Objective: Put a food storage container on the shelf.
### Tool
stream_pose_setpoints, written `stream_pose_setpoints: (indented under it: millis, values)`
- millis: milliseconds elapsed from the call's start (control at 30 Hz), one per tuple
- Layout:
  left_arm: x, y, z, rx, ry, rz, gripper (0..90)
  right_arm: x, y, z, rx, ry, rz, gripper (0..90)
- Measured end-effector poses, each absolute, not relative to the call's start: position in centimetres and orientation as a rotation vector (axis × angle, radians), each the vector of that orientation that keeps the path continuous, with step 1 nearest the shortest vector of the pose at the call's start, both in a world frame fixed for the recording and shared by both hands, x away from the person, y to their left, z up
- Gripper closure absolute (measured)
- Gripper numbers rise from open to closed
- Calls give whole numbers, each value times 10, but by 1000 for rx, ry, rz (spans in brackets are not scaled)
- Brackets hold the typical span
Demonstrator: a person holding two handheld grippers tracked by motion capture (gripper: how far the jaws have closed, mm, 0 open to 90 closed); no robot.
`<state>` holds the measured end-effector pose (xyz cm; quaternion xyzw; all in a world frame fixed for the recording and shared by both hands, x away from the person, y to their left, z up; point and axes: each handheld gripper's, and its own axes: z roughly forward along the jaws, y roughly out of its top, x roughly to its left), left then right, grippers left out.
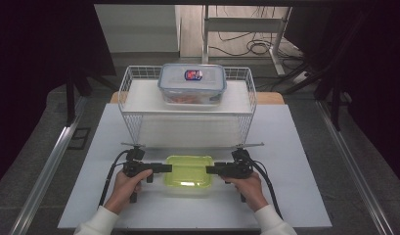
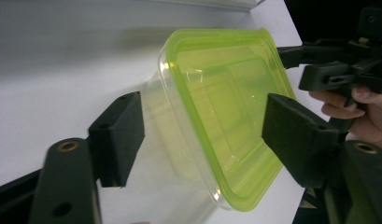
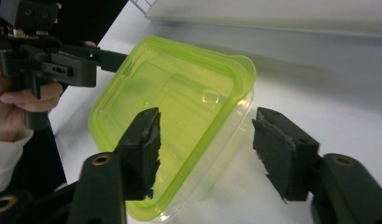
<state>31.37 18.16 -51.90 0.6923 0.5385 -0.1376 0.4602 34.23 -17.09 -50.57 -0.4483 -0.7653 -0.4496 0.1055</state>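
While the green-lidded tub [image 1: 188,172] sits on the white table [image 1: 305,166] just in front of the wire basket [image 1: 139,78], I have my left gripper [image 1: 164,168] at its left edge and my right gripper [image 1: 211,170] at its right edge. On both, the jaws stand apart, straddling the tub's rim without pressing it.

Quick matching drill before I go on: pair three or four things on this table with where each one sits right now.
Things:
1. clear plastic tub with green lid
2. clear lidded food box with blue clips
3. left gripper
4. right gripper

Places:
A. at the tub's right end
B. on the white wire rack
C. at the tub's left end
D. on the white table, between both grippers

Pairs: 1-D, 2-B, 3-C, 4-A
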Motion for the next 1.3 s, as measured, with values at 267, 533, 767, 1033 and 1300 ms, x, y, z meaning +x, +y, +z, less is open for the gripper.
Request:
stream_pose_setpoints:
  millis: [267,533,767,1033,1300]
  values:
    - [313,178,-523,1716,1282,-408,468,342,-167,-516,-1312,-2225,-1293,594]
    - [305,179,-524,1691,1298,-362,705,339,-173,-519,-1368,-2139,-1308,709]
    - [299,181,-522,1709,1286,-312,754,335,-175,-515,-1360,-2078,-1337,763]
    - [292,181,-516,1724,1230,-270,787,329,-180,-508,-1313,-2090,-1368,807]
    - [286,181,-506,1719,1176,-262,786,324,-184,-498,-1266,-2130,-1417,807]
